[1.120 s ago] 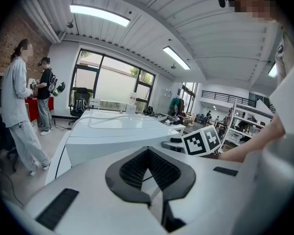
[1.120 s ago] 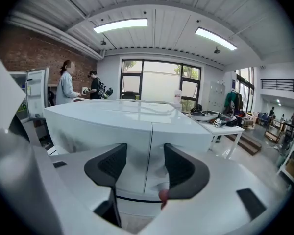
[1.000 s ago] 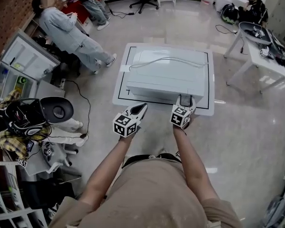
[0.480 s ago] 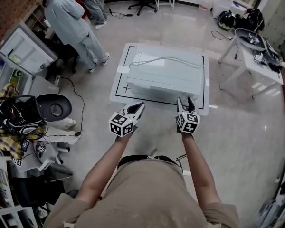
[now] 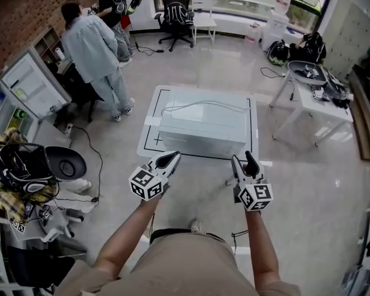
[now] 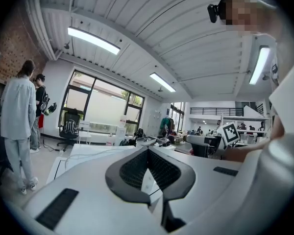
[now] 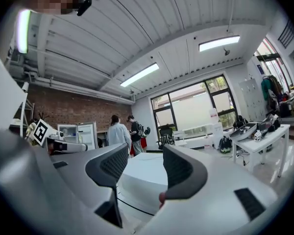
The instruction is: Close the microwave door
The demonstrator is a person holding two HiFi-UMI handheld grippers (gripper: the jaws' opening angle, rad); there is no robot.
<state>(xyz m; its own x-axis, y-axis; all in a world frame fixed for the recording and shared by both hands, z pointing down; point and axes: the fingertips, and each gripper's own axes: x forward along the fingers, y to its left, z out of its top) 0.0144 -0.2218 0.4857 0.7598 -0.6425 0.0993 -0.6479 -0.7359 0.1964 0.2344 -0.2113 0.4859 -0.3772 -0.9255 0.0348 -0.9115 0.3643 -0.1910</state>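
Note:
The white microwave (image 5: pixel 203 131) sits on a white board with a black border (image 5: pixel 149 134) on the floor. Its front face looks flat, with no door sticking out, and a white cable lies across its top. Both grippers hang in the air in front of it and touch nothing. My left gripper (image 5: pixel 171 158) points at its left front corner with the jaws together (image 6: pixel 148 153). My right gripper (image 5: pixel 242 160) is off the right front corner. Its jaws (image 7: pixel 146 153) are apart and closing with nothing between them; the microwave (image 7: pixel 137 173) shows through the gap.
Two people (image 5: pixel 95 48) stand at the back left beside a small fridge with its door open (image 5: pixel 24 85). A white table (image 5: pixel 311 100) with gear stands at the right, an office chair (image 5: pixel 176 11) at the back, and clutter (image 5: pixel 24 171) at the left.
Both grippers have risen and drawn back from the microwave's front. The right one was against the front right corner a second ago. The head view now takes in more of the room.

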